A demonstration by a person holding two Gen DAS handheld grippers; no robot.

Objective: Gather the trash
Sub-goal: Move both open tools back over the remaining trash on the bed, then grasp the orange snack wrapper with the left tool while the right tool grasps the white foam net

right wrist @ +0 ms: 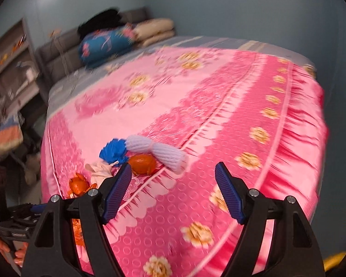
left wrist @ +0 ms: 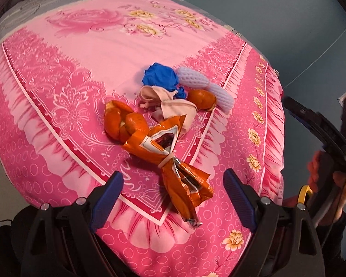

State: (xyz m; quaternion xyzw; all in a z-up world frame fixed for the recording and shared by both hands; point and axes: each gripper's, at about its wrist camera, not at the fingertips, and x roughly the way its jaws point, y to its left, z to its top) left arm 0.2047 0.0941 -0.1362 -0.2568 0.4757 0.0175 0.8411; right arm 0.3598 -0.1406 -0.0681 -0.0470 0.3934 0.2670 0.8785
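A small heap of trash lies on the pink flowered bedspread (left wrist: 92, 53). Nearest is an orange snack wrapper (left wrist: 170, 159) tied with a rubber band. Behind it lie orange peel (left wrist: 124, 124), a beige rag (left wrist: 166, 102), a second peel (left wrist: 201, 99), a crumpled blue piece (left wrist: 160, 77) and a white foam fruit net (left wrist: 205, 85). My left gripper (left wrist: 173, 184) is open, and the wrapper's near end lies between its fingers, untouched. My right gripper (right wrist: 174, 169) is open and empty, just short of the foam net (right wrist: 159, 150) and a peel (right wrist: 141, 164). The right wrist view is motion-blurred.
The bed's edge drops off to the right onto a blue-grey floor (left wrist: 288, 23). A blue floral bundle (right wrist: 106, 43) and beige pillows (right wrist: 154, 31) lie at the headboard. A shelf unit (right wrist: 11, 64) stands to the left of the bed. A hand (left wrist: 334, 184) shows at the right edge.
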